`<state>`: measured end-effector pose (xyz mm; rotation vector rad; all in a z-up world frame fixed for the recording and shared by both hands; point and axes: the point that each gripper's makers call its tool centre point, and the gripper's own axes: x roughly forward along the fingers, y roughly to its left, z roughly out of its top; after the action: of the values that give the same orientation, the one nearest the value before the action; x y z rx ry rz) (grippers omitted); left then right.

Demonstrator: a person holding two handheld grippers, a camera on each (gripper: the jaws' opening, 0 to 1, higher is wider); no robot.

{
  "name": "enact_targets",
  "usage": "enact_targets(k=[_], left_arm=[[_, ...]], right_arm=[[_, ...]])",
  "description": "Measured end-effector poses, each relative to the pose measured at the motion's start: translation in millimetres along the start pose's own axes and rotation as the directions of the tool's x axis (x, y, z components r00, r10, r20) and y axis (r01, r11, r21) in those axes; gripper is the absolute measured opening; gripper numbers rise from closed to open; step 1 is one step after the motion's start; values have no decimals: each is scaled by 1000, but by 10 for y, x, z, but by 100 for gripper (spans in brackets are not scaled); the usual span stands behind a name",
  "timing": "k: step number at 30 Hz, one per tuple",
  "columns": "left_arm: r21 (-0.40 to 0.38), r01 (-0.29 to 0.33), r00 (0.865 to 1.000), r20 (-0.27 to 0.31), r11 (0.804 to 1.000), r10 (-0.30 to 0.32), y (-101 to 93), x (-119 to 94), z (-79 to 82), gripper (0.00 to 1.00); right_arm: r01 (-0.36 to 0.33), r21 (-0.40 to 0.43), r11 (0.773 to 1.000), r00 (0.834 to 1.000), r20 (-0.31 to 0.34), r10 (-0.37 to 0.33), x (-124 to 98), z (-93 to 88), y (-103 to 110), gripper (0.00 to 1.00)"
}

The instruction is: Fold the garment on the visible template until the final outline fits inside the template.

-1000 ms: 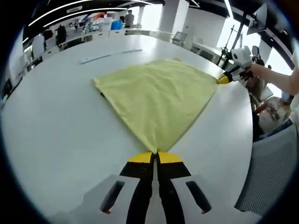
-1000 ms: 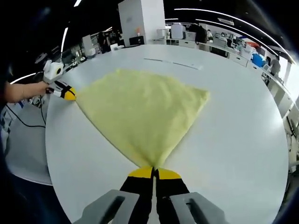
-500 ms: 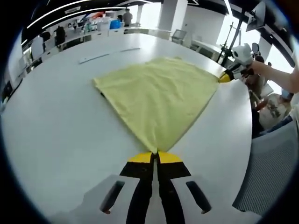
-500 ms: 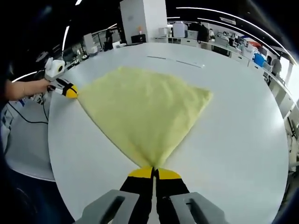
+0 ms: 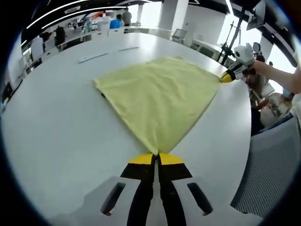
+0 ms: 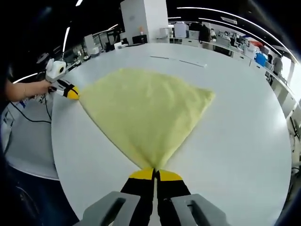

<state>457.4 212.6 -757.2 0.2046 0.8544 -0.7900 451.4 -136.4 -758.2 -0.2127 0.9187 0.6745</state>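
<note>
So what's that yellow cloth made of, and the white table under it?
The yellow garment looks like a soft matte knit or terry-like fabric: its surface is faintly nubbly and it lies limp with gentle ripples, though the exact fibre can't be told. The table seems a smooth, hard white laminate or painted top, with a soft sheen from the ceiling lights.
</note>
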Motion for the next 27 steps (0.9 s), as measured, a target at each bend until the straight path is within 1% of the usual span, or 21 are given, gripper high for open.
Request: enact_targets(k=[2,7,10,13,18,22,23,25,26,27], left_arm=[[5,-1,1000,-2,1000,1,-13,-7,-10,0],[-13,-1,1000,7,1000,1,-59,-23,-52,0],[-21,-8,1000,9,1000,9,-67,-22,-49,0],[-46,-18,1000,12,999,18,-50,-18,-46,0],[-92,-23,999,24,996,26,-32,-16,-38,0],[-88,-49,999,16,995,50,6,-18,-33,5],[-88,-56,998,7,995,56,22,-28,-24,9],[-111,-78,997,-13,991,77,70,-65,-20,19],[-120,-82,996,13,989,84,88,-96,35,25],[-125,-82,996,37,989,87,95,-115,85,28]], right_arm=[[0,-4,1000,1000,1,0,-6,-16,14,0],[-3,-7,1000,1000,0,3,-16,-42,32,0],[1,-4,1000,1000,10,-1,-10,-34,25,0],[1,25,1000,1000,16,-1,-13,-34,25,0],[6,33,999,1000,19,-7,-3,-15,26,0],[6,50,999,1000,21,-7,-4,-7,22,0],[9,53,999,1000,22,-10,-12,1,16,1],[3,79,997,999,43,-7,-43,50,30,11],[4,78,997,999,49,-8,-59,65,34,19],[9,77,997,998,56,-13,-73,83,36,24]])
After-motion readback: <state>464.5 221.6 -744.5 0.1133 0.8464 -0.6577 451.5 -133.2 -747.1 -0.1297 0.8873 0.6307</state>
